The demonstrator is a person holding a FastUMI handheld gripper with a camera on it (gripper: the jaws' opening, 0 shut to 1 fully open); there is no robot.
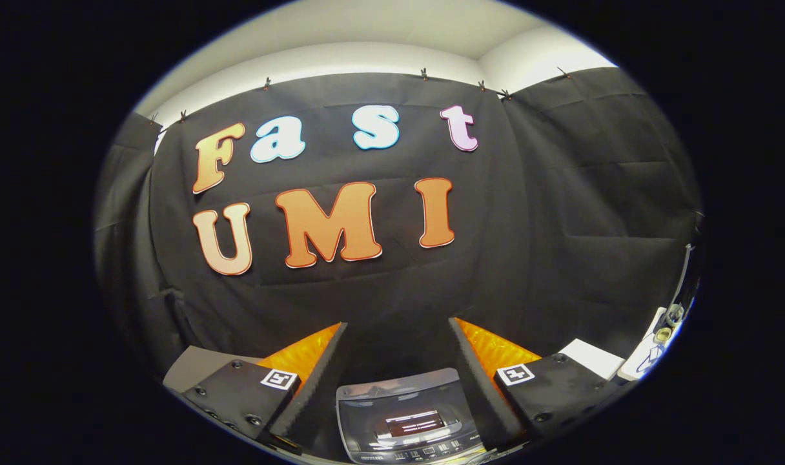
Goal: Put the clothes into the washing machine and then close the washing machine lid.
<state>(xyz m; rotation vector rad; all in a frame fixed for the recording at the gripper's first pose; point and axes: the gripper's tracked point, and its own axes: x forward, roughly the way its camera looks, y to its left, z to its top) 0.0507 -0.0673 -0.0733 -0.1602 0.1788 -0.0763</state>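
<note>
My tool (399,361) is spread wide with nothing between its fingers, held level and facing the booth's black wall. The washing machine (408,416) sits low in the centre of the frame, between and below the fingers, its glossy lid (399,400) lying flat, so it looks closed. I see no clothes from here. I judge the task either not begun or finished. If not begun, I must next tilt down, find the clothes and lift the lid.
</note>
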